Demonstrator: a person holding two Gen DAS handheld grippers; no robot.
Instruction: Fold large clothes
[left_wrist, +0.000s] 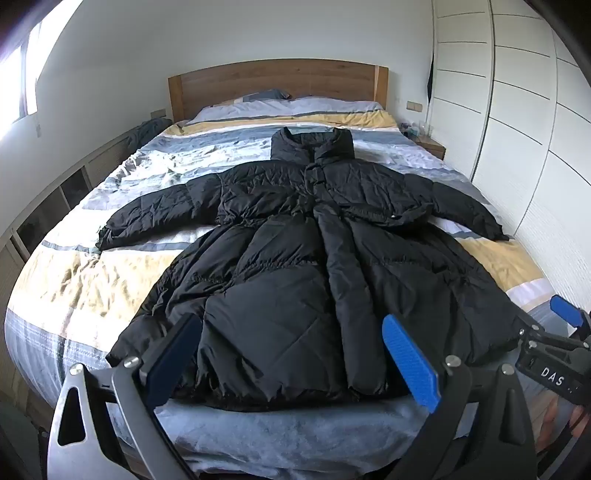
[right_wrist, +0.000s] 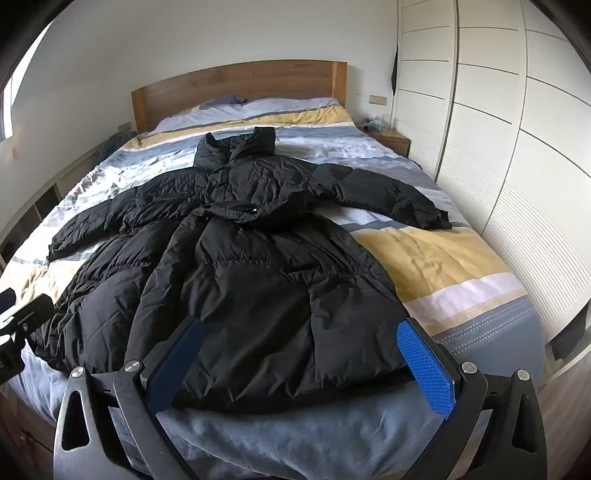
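Observation:
A long black puffer coat (left_wrist: 295, 266) lies front up and spread flat on the bed, collar toward the headboard, both sleeves stretched out sideways. It also shows in the right wrist view (right_wrist: 251, 280). My left gripper (left_wrist: 291, 332) is open and empty, hovering just above the coat's hem near the foot of the bed. My right gripper (right_wrist: 299, 336) is open and empty over the hem's right part. The right gripper also shows at the edge of the left wrist view (left_wrist: 565, 325).
The bed (left_wrist: 92, 280) has a striped blue, white and yellow cover and a wooden headboard (left_wrist: 277, 85). White wardrobe doors (right_wrist: 498, 147) stand close along the right side. A nightstand (right_wrist: 393, 140) sits by the headboard. A low shelf (left_wrist: 48, 214) runs along the left.

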